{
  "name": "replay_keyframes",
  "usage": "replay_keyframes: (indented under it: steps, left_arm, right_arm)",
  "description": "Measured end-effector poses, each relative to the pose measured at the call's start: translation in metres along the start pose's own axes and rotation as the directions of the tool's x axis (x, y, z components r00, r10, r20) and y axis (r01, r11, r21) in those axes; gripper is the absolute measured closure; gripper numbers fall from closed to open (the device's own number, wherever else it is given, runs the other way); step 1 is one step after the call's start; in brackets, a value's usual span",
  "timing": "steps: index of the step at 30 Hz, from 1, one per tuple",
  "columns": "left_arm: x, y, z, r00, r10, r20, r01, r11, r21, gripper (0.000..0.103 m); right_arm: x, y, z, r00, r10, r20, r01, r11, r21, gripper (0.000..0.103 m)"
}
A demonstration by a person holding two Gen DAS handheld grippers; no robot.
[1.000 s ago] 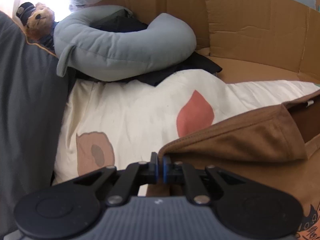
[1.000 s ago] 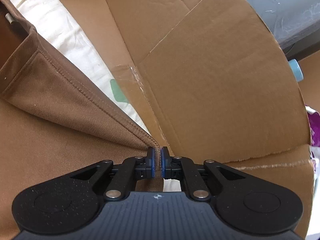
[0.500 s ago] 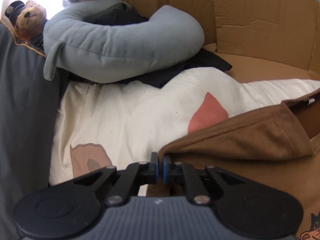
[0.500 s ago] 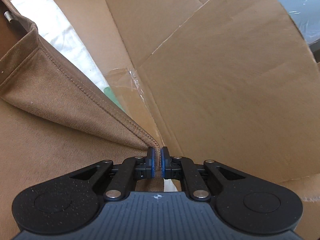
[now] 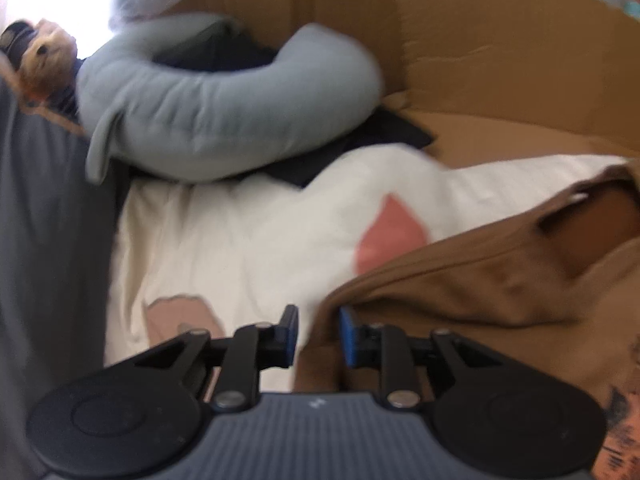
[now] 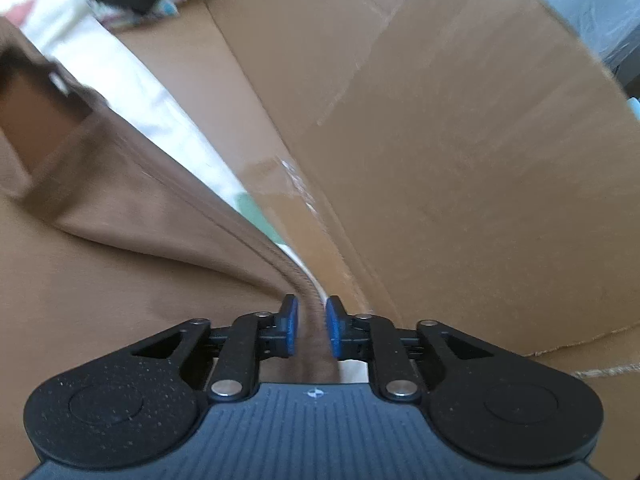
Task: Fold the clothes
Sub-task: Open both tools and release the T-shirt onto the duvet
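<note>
The brown garment [image 5: 500, 280] lies on the cream patterned sheet [image 5: 240, 248], with its folded-over top layer forming a flap across the body of the cloth. Cardboard panels [image 6: 440, 140] stand just beside its far edge, and a grey curved pillow [image 5: 224, 120] and a teddy bear [image 5: 44, 56] sit well beyond it on the sheet.

The left gripper [image 5: 319, 334] has its jaws opening; a corner of the garment's fold sits between them, and the pads do not appear to press it. The right gripper [image 6: 311, 330] is also opening, with the stitched hem of the garment running between its 2 pads, seemingly free of them.

This looks like the release at the end of 1 fold: both corners are being let go onto the lower layer. The next move probably calls for backing both grippers off without dragging the hem, then finding 2 fresh grasp points on the garment's edge for the following fold. Motion blur hides finer detail.
</note>
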State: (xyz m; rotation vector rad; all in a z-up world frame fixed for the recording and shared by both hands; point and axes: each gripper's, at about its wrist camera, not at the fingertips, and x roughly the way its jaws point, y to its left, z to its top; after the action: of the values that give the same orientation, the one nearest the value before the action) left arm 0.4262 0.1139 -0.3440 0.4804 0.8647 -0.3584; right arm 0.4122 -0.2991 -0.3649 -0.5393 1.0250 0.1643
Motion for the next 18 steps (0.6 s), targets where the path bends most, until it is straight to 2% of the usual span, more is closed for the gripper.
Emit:
replay_keyframes:
  steps: [5,12,14,18]
  left_arm:
    - [-0.008,-0.023,0.015,0.997,-0.060,0.045,0.056,0.995,0.081,0.078]
    - [0.012,-0.055,0.026,0.992,-0.124,0.021,0.117,0.970,0.212,0.078]
    - [0.016,-0.061,0.027,0.990,-0.138,0.010,0.131,0.959,0.251,0.078]
    - [0.020,-0.072,0.028,0.985,-0.172,-0.006,0.163,0.920,0.357,0.070]
  right_arm:
    - [-0.018,0.010,0.016,0.993,0.094,0.077,-0.093,0.996,-0.016,0.074]
    - [-0.010,0.044,0.032,0.977,0.178,0.117,-0.166,0.980,-0.109,0.074]
    - [-0.004,0.048,0.036,0.973,0.199,0.120,-0.181,0.973,-0.143,0.074]
    - [-0.001,0.053,0.045,0.965,0.230,0.128,-0.202,0.958,-0.201,0.074]
